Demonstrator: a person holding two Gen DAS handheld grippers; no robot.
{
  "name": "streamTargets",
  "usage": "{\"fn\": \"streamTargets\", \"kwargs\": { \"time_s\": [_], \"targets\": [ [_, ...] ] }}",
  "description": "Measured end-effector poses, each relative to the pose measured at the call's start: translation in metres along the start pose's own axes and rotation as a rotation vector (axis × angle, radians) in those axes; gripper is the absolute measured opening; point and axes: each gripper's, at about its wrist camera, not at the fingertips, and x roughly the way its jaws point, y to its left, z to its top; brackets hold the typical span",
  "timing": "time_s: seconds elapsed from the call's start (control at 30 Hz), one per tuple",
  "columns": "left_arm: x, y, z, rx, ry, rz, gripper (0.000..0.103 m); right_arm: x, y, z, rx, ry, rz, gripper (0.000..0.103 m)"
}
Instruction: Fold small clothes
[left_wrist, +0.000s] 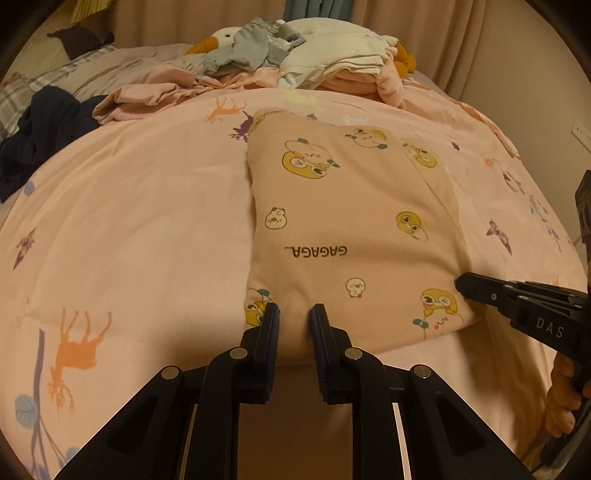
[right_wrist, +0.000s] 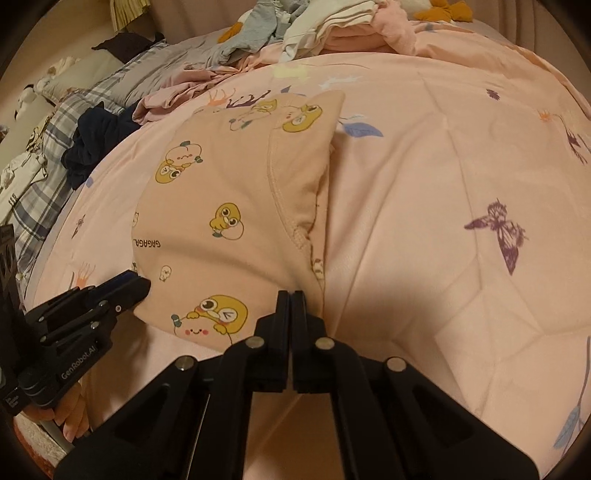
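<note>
A small peach garment (left_wrist: 351, 229) printed with yellow cartoon ducks and "GAGAGA" lies folded flat on the pink bedspread (left_wrist: 129, 221). My left gripper (left_wrist: 293, 314) is open, its fingers resting at the garment's near left edge with fabric between them. My right gripper (right_wrist: 291, 299) is shut at the garment's (right_wrist: 229, 206) near right corner; whether it pinches the cloth is not clear. In the left wrist view the right gripper's tip (left_wrist: 465, 286) touches the garment's right edge. In the right wrist view the left gripper (right_wrist: 136, 284) sits at the garment's left edge.
A pile of clothes (left_wrist: 332, 55) and an orange and white plush toy (left_wrist: 218, 40) lie at the far end of the bed. A dark navy garment (left_wrist: 40, 133) lies at the far left. A plaid pillow (right_wrist: 48, 166) lies beside the bed cover.
</note>
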Motion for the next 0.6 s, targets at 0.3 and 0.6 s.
{"fn": "streamTargets", "kwargs": {
  "time_s": [0.3, 0.6],
  "targets": [
    [-0.009, -0.011, 0.0, 0.051, -0.029, -0.096, 0.018, -0.034, 0.003, 0.016, 0.022, -0.146, 0.109, 0.008],
    [0.004, -0.021, -0.004, 0.102, 0.01, -0.031, 0.02, 0.006, 0.006, 0.018, -0.026, -0.045, 0.009, 0.005]
  ]
}}
